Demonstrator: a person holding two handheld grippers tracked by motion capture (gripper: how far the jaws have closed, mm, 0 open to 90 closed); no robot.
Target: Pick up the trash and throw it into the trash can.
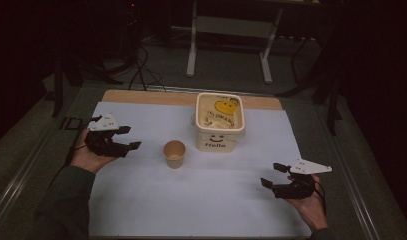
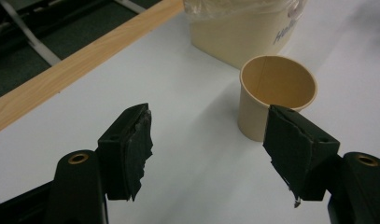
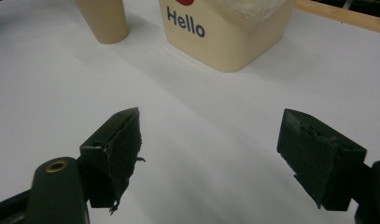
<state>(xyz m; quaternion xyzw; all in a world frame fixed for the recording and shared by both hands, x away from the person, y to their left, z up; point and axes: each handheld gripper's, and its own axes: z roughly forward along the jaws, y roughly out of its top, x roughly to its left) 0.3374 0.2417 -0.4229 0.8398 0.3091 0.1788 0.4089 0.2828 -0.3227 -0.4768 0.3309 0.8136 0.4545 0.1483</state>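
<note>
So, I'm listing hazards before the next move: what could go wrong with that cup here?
The paper cup is light and stands free, and the left gripper has one of its open jaws right beside it, so a sideways nudge could tip it. Squeezing hard could crush its thin wall. The lidded tub stands close behind, so an overshoot could knock the cup into it.

A dim lab or workshop room. A white-covered worktable (image 1: 141, 200) stands on carpet. Cables (image 1: 141, 70) and a metal frame stand (image 1: 228, 30) lie beyond.
</note>
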